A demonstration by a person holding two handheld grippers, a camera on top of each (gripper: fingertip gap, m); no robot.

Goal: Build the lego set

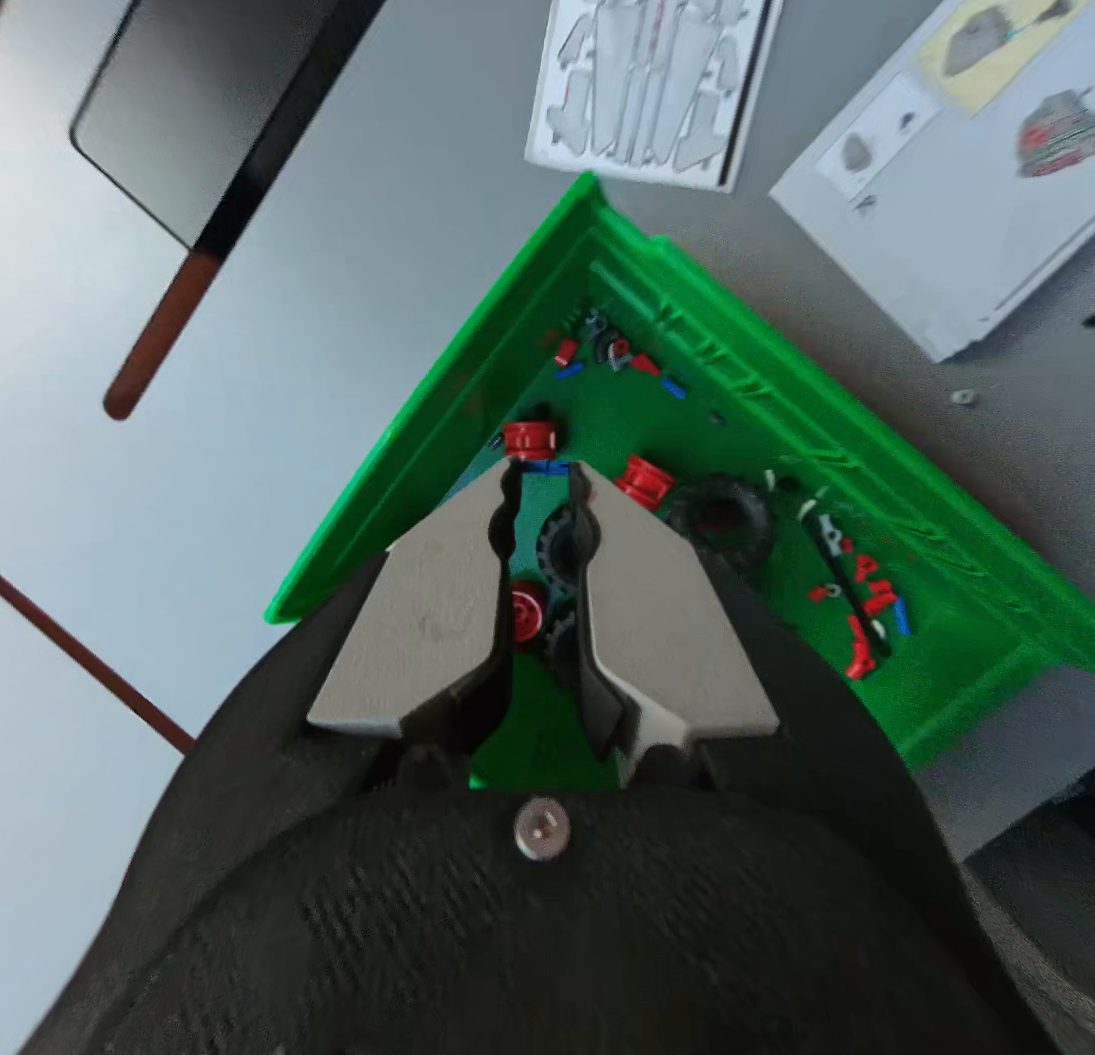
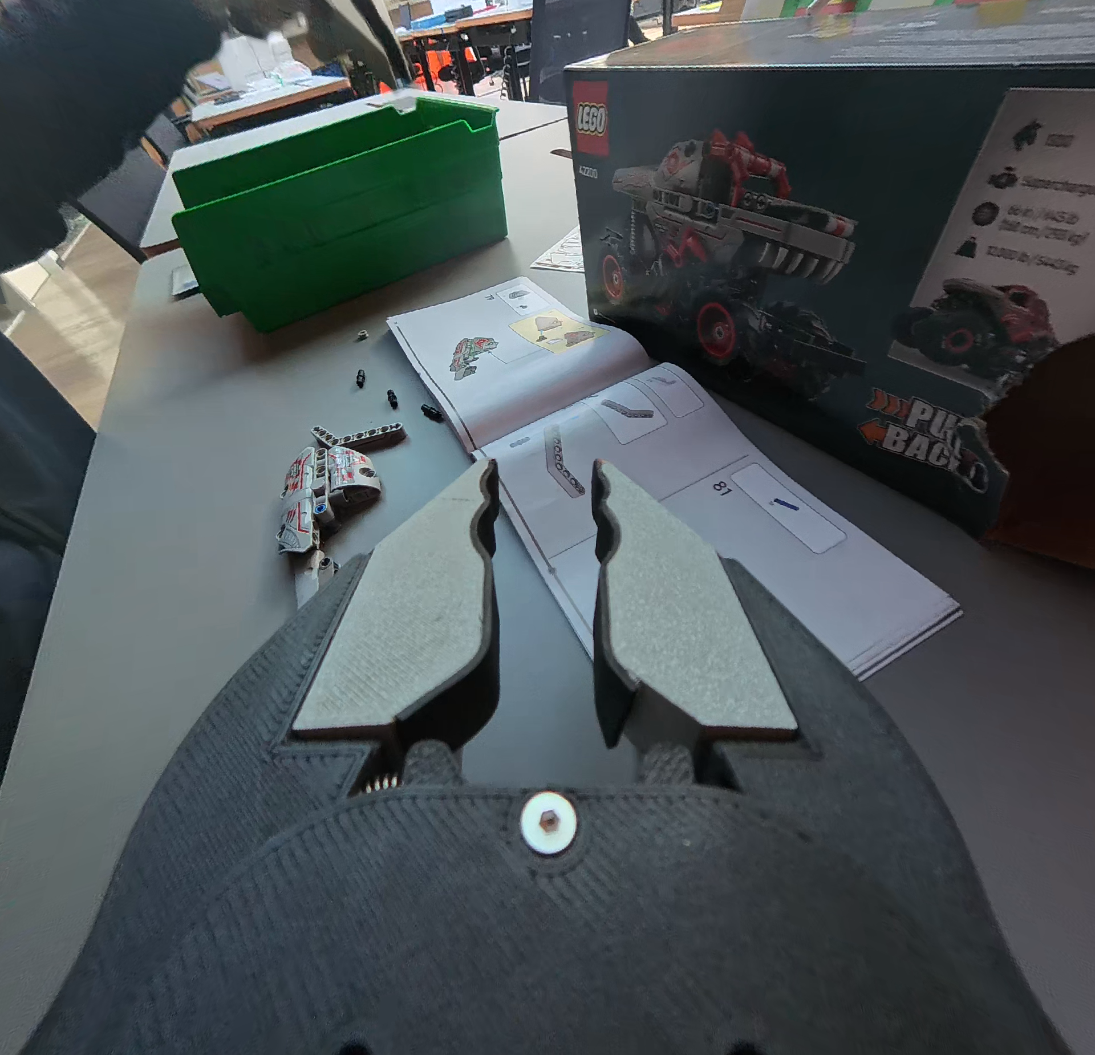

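My left gripper [image 1: 545, 468] reaches down into the green bin [image 1: 450, 339]. Its tips are closed on a small blue pin [image 1: 546, 466], just below a red wheel hub [image 1: 529, 437]. More red hubs [image 1: 643, 484], black tyres [image 1: 720, 520] and small red and blue parts [image 1: 871, 606] lie on the bin floor. My right gripper [image 2: 545, 478] is open and empty, hovering over the open instruction booklet [image 2: 652, 493]. A partly built grey and red assembly [image 2: 323, 493] lies on the table to its left, with a grey beam [image 2: 361, 434] and black pins [image 2: 391, 397] beyond it.
The set's box [image 2: 829, 244] stands at the right behind the booklet. The green bin also shows in the right wrist view [image 2: 343, 215] at the back left. A sticker sheet [image 1: 652, 61] lies beyond the bin. A dark sleeve [image 2: 89, 78] is at the upper left. Spacing between my two grippers at the tips: around 45 cm.
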